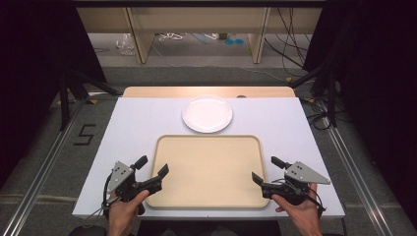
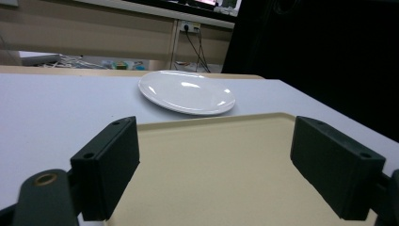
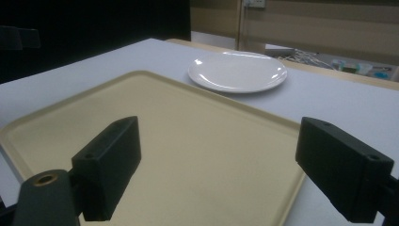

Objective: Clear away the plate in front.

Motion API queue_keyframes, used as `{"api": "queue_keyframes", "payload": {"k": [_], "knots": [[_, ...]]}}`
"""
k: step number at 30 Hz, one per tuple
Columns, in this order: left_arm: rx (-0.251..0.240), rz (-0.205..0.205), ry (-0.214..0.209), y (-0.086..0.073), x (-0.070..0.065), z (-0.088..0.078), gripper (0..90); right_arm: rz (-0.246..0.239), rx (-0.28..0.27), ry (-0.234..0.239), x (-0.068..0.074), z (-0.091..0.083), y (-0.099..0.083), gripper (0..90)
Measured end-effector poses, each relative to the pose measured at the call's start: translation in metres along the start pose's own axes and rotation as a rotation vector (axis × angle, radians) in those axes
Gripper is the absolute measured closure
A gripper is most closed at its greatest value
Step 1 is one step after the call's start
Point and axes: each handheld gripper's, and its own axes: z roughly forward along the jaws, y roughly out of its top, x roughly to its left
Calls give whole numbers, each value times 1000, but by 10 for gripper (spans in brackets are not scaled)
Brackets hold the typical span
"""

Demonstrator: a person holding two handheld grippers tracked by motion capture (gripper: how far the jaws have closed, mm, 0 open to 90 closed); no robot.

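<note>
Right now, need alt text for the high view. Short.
A person's two hands hold open two-jaw grippers, the left gripper and right gripper, at the near corners of an empty beige tray on a white table. An empty white plate sits just beyond the tray's far edge, apart from it.
</note>
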Motion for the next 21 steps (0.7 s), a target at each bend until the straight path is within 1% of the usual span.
{"api": "queue_keyframes", "payload": {"k": [3, 6, 9, 10, 13, 14, 16, 18, 19, 20, 21], "knots": [[-2, 5, 6, 0, -1, 1, 156, 0, -2, 4, 0, 0, 0, 156], [1, 3, 3, 0, -2, 2, 156, -1, -4, 5, 0, 0, 0, 156], [6, 13, 0, 0, -2, 3, 155, 0, -7, 8, 1, 0, 0, 156], [9, 6, 7, 0, -3, 3, 155, 0, -9, 9, 1, 1, 0, 156], [13, 9, -6, -1, -3, 5, 156, 3, -10, 10, 1, 1, 0, 156], [16, -1, -2, -1, -3, 6, 156, 3, -11, 10, 1, 1, 0, 156], [22, 4, -2, -1, -3, 8, 156, 4, -12, 10, 1, 1, 0, 156], [25, -3, -7, -2, -3, 9, 156, 3, -16, 10, 1, 1, 0, 156], [22, -14, -7, -2, -3, 11, 156, 3, -18, 10, 1, 1, 0, 156], [25, -13, -9, -2, -3, 12, 156, 3, -19, 12, 1, 1, 0, 156], [28, -14, -12, -2, -3, 14, 156, 2, -6, 15, 0, 1, 0, 156]]}}
